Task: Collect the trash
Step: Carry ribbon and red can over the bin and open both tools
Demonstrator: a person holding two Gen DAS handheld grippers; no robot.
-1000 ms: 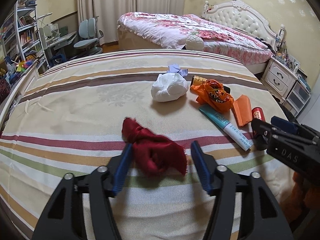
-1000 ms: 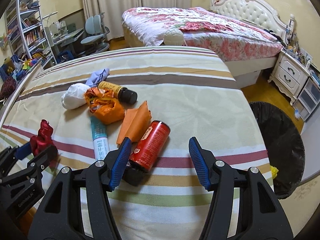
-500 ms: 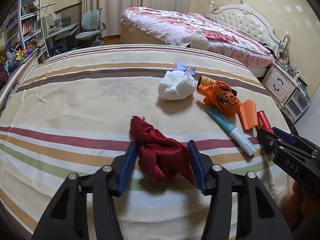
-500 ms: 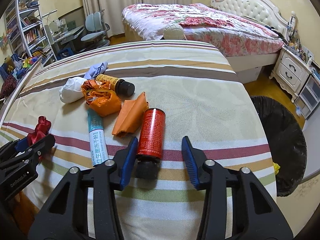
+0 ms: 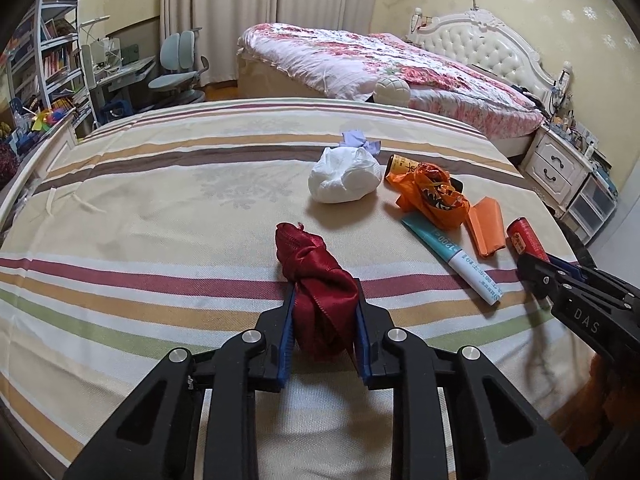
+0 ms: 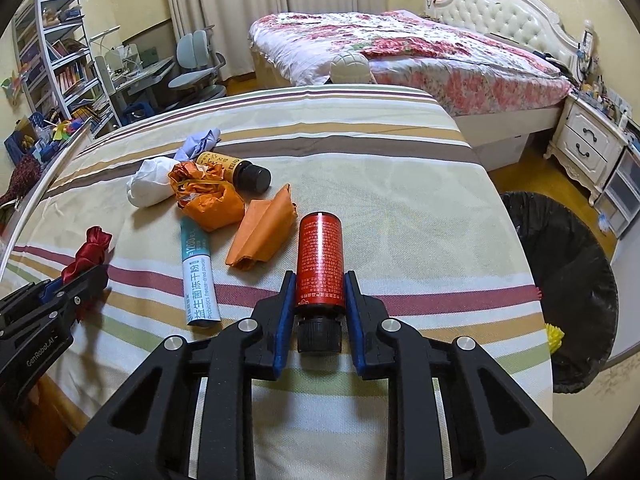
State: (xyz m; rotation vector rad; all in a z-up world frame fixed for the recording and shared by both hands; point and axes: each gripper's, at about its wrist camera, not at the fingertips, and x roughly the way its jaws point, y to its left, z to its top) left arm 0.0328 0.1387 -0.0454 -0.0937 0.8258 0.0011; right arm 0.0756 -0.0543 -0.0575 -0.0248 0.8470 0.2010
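Observation:
My left gripper is shut on a crumpled dark red cloth lying on the striped bedspread. My right gripper is shut on a red bottle with a black cap, which points away from me. The right gripper also shows at the right of the left wrist view. The red cloth also shows in the right wrist view. A black-lined trash bin stands on the floor to the right of the bed.
On the bedspread lie a white wad, an orange bag, an orange folded paper, a teal and white tube, a yellow bottle and a lilac scrap. A nightstand stands at far right.
Both grippers have moved forward and closed: the left jaws have shut on the red cloth, and the right jaws have shut on the red bottle, now aligned straight ahead.

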